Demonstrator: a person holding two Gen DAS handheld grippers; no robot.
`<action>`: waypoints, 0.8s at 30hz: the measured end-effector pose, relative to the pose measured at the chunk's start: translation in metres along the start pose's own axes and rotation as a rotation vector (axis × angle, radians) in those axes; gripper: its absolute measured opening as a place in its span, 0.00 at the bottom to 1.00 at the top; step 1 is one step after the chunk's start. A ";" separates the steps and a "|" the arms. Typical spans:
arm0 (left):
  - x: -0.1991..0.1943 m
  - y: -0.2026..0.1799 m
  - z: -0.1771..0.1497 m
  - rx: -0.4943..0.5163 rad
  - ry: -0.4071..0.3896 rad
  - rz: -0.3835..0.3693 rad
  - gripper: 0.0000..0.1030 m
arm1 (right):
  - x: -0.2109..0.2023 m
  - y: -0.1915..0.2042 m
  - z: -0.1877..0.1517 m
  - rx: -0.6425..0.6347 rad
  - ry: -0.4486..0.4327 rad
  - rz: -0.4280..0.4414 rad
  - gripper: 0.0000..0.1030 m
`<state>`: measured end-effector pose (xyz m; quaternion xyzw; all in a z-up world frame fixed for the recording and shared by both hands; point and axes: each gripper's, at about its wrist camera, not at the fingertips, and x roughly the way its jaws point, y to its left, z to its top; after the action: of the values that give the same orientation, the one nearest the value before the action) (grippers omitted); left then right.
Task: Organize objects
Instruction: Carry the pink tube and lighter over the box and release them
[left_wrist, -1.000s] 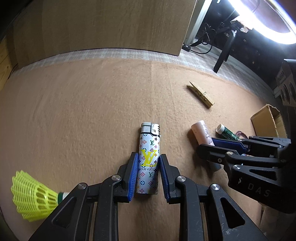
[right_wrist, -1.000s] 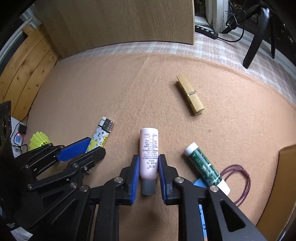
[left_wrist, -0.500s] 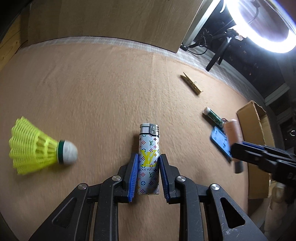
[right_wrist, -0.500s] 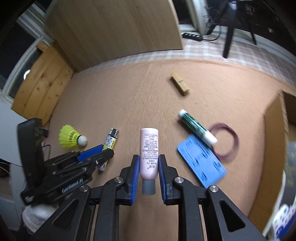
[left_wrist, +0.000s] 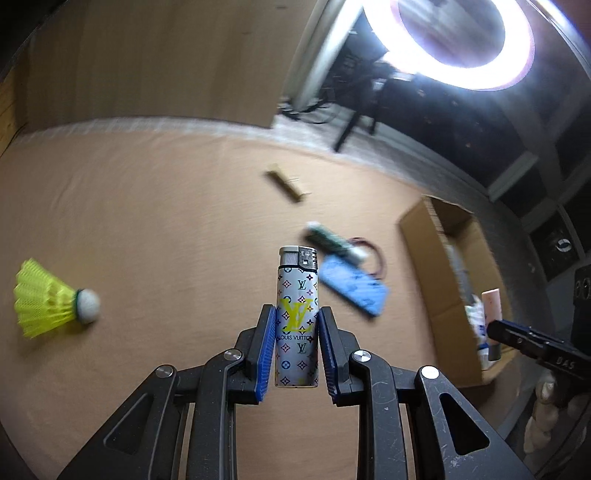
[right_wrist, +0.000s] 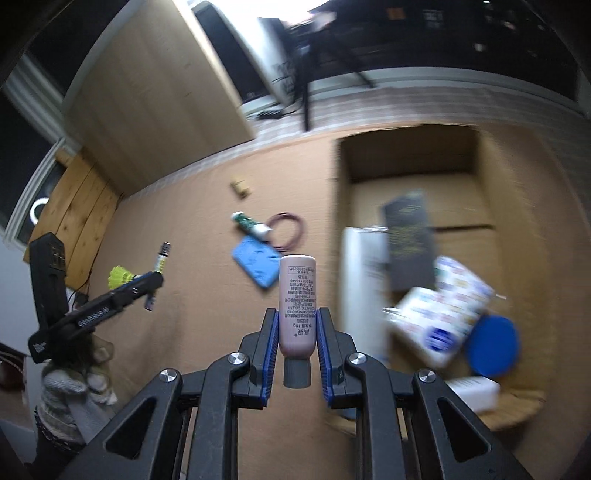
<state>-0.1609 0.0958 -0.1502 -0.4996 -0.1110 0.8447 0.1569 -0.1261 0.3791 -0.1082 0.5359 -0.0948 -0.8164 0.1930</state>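
Clamped mid-body in the left gripper (left_wrist: 297, 334): a lighter (left_wrist: 297, 317), aloft over the mat. Pinched near its cap in the right gripper (right_wrist: 295, 334): a tube (right_wrist: 297, 306), likely light, slick, squashable. Beyond, an open box (right_wrist: 413, 177), already holding cartons and a blue lid (right_wrist: 493, 347).

White monogram lighter (left_wrist: 297, 317) pinched upright in the left claw (left_wrist: 296, 349), pink tube (right_wrist: 297, 306) cap-down in the right claw (right_wrist: 296, 349), open box (right_wrist: 413, 162) of packets, yellow shuttlecock (left_wrist: 51, 304), blue card (left_wrist: 352, 288), green tube (left_wrist: 332, 242), clothespin (left_wrist: 286, 182) on the table
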 end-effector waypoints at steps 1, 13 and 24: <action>0.002 -0.009 0.002 0.013 0.000 -0.010 0.24 | -0.005 -0.007 -0.002 0.010 -0.007 -0.011 0.18; 0.033 -0.134 0.018 0.202 0.016 -0.127 0.24 | -0.051 -0.078 -0.025 0.111 -0.080 -0.117 0.18; 0.070 -0.205 0.020 0.270 0.059 -0.154 0.24 | -0.050 -0.106 -0.024 0.130 -0.078 -0.159 0.18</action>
<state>-0.1784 0.3112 -0.1269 -0.4886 -0.0297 0.8223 0.2902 -0.1098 0.4977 -0.1143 0.5210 -0.1122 -0.8415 0.0886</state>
